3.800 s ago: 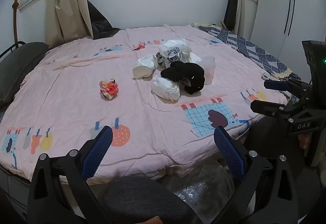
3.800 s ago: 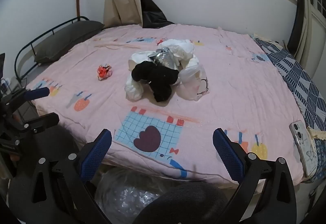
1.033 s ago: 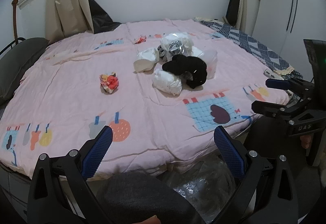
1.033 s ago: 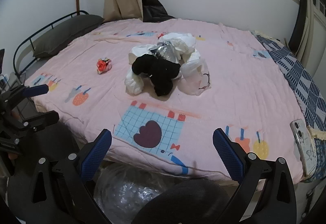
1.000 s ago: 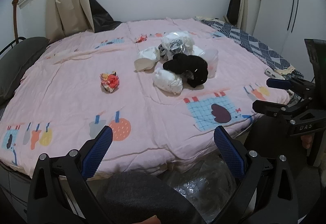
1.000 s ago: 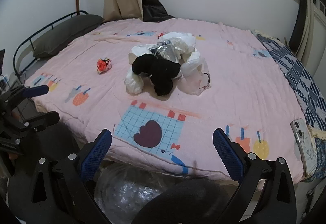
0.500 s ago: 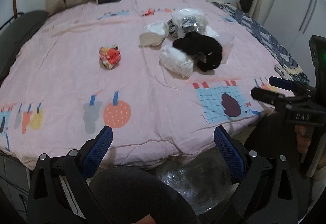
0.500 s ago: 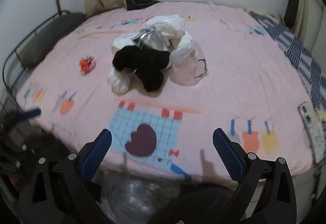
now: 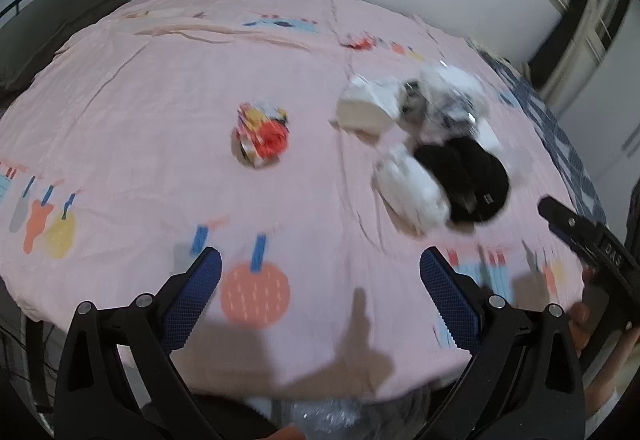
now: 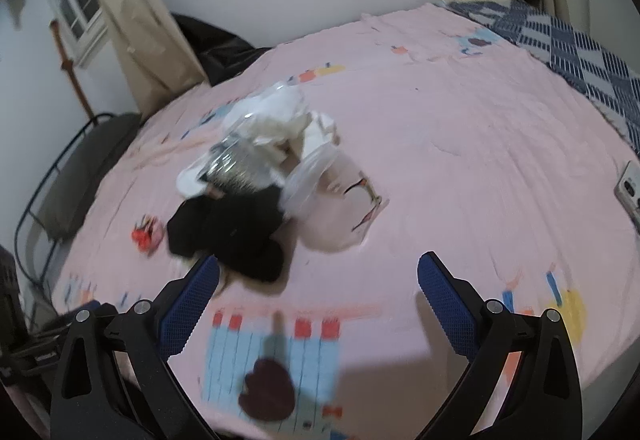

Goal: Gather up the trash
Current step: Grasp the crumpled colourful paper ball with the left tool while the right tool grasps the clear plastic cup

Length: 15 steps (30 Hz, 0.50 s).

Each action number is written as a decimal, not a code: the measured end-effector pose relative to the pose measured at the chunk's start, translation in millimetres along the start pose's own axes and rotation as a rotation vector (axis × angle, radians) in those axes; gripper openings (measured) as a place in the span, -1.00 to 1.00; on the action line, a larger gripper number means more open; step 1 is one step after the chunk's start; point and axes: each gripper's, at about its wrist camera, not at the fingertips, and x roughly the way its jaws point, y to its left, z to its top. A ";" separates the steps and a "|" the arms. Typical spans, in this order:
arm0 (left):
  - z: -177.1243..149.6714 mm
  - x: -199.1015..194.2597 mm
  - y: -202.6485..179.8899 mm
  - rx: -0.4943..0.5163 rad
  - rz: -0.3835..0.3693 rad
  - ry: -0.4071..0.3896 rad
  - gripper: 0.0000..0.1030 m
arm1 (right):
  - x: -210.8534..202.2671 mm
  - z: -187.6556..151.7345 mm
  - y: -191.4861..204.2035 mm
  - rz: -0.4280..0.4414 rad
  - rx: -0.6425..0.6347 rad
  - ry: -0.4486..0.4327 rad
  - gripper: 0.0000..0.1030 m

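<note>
A heap of trash lies mid-bed: a black bag (image 9: 464,180) (image 10: 236,232), white crumpled bags (image 9: 412,192) (image 10: 276,120), a silvery wrapper (image 10: 236,164) and a clear plastic bag (image 10: 336,200). A red and yellow crumpled wrapper (image 9: 262,136) (image 10: 146,234) lies apart to the left. My left gripper (image 9: 320,280) is open and empty over the bed's near edge, short of the wrapper. My right gripper (image 10: 318,288) is open and empty, just in front of the black bag; it also shows in the left wrist view (image 9: 580,236).
The pink patterned bedspread (image 9: 160,88) covers the bed. A dark pillow (image 9: 52,20) and metal bed frame (image 10: 44,176) are at the left. A phone (image 10: 630,188) and a blue checked blanket (image 10: 580,44) lie at the right. A clear plastic bag (image 9: 340,416) sits below the bed edge.
Both grippers have moved forward over the bed and tilted down toward the trash. The heap and wrapper look larger and nearer. Both stay open.
</note>
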 end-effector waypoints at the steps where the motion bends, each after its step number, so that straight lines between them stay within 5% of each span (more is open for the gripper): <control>1: 4.6 4.8 1.5 -0.014 0.004 -0.009 0.89 | 3.8 3.1 -2.7 0.001 0.011 0.003 0.85; 15: 45.9 63.9 35.5 -0.135 0.078 -0.050 0.89 | 57.2 33.7 -27.4 0.029 0.091 0.043 0.85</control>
